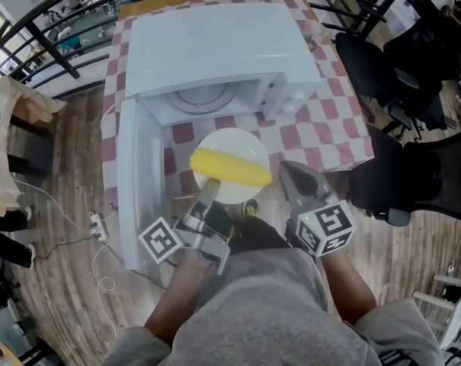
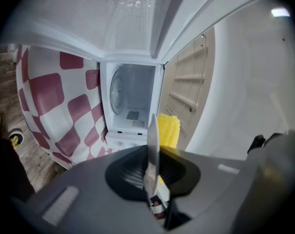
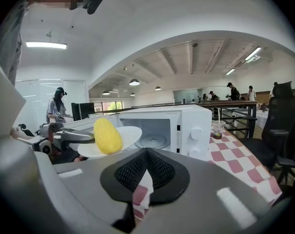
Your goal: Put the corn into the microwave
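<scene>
Microwave (image 1: pixel 215 52) sits on the checkered tabletop (image 1: pixel 321 120). Its door (image 1: pixel 135 181) is swung wide open to the left, reaching out past the near edge. The cavity is empty, with the glass turntable (image 1: pixel 203 97) visible inside.

Left gripper (image 1: pixel 209 185): jaws clamped on the near-left rim of a white plate (image 1: pixel 230 137), which it holds up in the air over the near edge of the tabletop, right in front of the opening. It carries the plate alone.

The corn (image 1: pixel 230 168) lies on the near half of the plate, just beyond the left jaws and a bit to their right. Its long axis runs left to right, across the opening rather than pointing into it. It's a bare cob, bright yellow, with neat kernel rows and rounded ends, no husk. It looks loose on the plate with nothing pinning it, so I'd guess it could roll toward or away from the microwave if the plate tips.

Key relation: the cavity is dead ahead of the left jaws, with the plate and corn in between. My read is a straight, level push forward, and the plate looks narrower than the opening.

Right gripper (image 1: pixel 295 175): jaws together on nothing, off the plate's right rim at the near edge, not touching it. It's farther from the corn than the left.
</scene>
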`<act>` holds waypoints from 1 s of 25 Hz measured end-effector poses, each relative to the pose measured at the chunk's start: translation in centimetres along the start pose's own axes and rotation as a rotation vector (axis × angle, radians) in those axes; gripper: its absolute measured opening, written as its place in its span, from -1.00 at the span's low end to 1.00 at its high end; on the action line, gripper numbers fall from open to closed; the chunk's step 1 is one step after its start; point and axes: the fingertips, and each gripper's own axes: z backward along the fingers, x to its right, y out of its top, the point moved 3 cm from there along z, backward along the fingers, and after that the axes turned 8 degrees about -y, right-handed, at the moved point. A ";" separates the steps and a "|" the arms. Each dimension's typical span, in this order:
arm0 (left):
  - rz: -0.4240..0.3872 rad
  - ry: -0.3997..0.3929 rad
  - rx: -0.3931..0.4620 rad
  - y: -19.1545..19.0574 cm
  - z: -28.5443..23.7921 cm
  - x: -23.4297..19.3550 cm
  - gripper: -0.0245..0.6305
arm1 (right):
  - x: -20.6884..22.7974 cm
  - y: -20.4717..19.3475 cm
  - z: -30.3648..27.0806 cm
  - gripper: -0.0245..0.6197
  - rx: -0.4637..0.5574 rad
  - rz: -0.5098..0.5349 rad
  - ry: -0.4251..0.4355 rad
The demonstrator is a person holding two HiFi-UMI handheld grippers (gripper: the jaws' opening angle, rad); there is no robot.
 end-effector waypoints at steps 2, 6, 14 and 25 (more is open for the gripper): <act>0.001 -0.001 0.006 0.3 -0.6 0.0 -0.79 | 0.2 0.3 -0.4 -0.93 -0.003 0.002 0.003; -0.018 -0.011 0.024 1.5 -1.6 -0.1 -0.79 | 0.5 1.3 -2.0 -0.93 0.006 0.005 0.025; -0.056 -0.007 0.098 4.8 -4.5 -1.6 -0.79 | 0.9 3.1 -6.7 -0.93 0.025 0.030 0.129; -0.079 0.046 0.165 8.8 -8.3 -4.7 -0.79 | 3.3 6.6 -12.1 -0.93 0.057 0.000 0.210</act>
